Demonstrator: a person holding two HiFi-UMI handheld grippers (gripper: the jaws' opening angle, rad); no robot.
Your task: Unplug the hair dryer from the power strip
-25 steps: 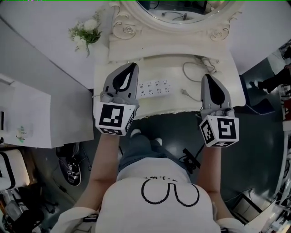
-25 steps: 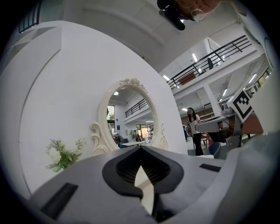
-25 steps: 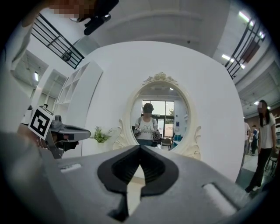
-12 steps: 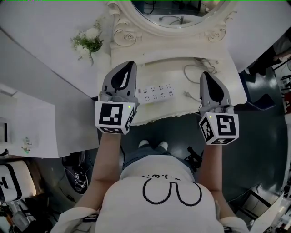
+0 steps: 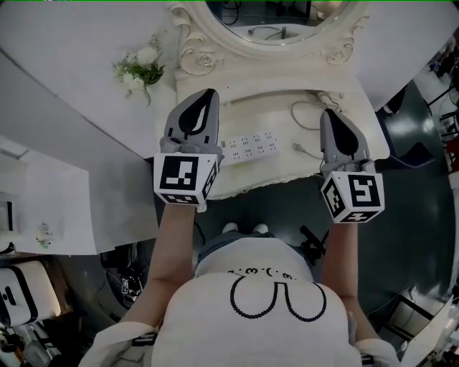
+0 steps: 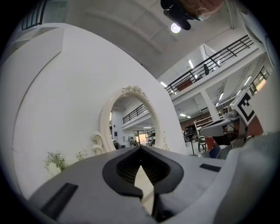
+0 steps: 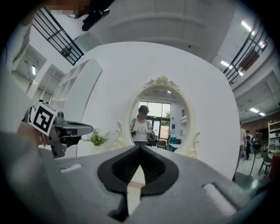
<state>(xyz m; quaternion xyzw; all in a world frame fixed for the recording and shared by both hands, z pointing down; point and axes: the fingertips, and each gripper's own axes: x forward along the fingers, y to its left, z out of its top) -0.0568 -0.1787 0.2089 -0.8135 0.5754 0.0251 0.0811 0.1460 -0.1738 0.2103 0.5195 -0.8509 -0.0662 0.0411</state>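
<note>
Plainly, our grey left gripper (image 5: 206,94) and grey right gripper (image 5: 327,112) have jaws pressed together, empty. The white rectangular power strip (image 5: 247,145) lies between them, a small white plug (image 5: 297,148) at its 3 o'clock: we should spread the right jaws and pinch the plug's body.

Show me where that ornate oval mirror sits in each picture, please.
Head view: mirror at the top edge, cut off by the picture's border.
Left gripper view: mirror left of centre, on the white wall.
Right gripper view: mirror at the centre, reflecting the person.
Shared landmark: flower sprig just left of the mirror in all three.
</note>
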